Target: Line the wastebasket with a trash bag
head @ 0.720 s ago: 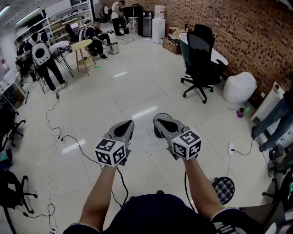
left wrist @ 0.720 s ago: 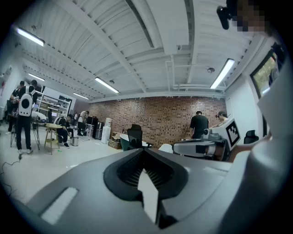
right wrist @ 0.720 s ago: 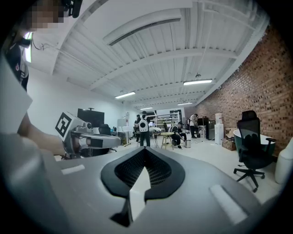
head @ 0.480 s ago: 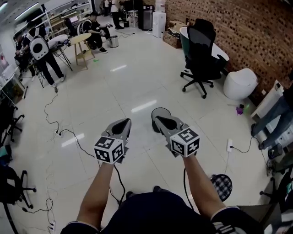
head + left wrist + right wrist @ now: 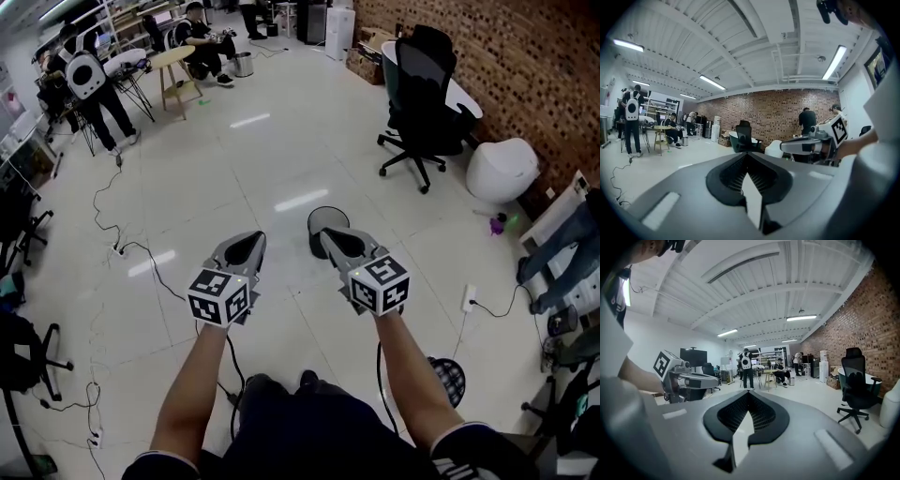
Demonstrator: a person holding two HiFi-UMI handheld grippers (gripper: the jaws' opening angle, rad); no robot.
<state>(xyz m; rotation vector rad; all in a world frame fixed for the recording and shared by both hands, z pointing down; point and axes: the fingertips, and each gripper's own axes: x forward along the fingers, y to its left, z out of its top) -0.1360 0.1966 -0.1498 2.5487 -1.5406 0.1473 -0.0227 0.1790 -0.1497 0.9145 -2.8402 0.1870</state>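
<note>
Left tool and right tool both closed, empty, side by side. Wastebasket on floor just beyond right tool.

Open-plan lab or workshop: brick wall, office chair, floor cables (trailing over tiles), people at worktables.

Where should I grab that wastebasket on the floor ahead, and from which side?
Take the rim of the wastebasket, coming down from above. It stands upright, round mouth open upward, so one jaw can go inside the wall, one outside. The right tongs, nearest it, are shut and empty; likely open them first.
</note>
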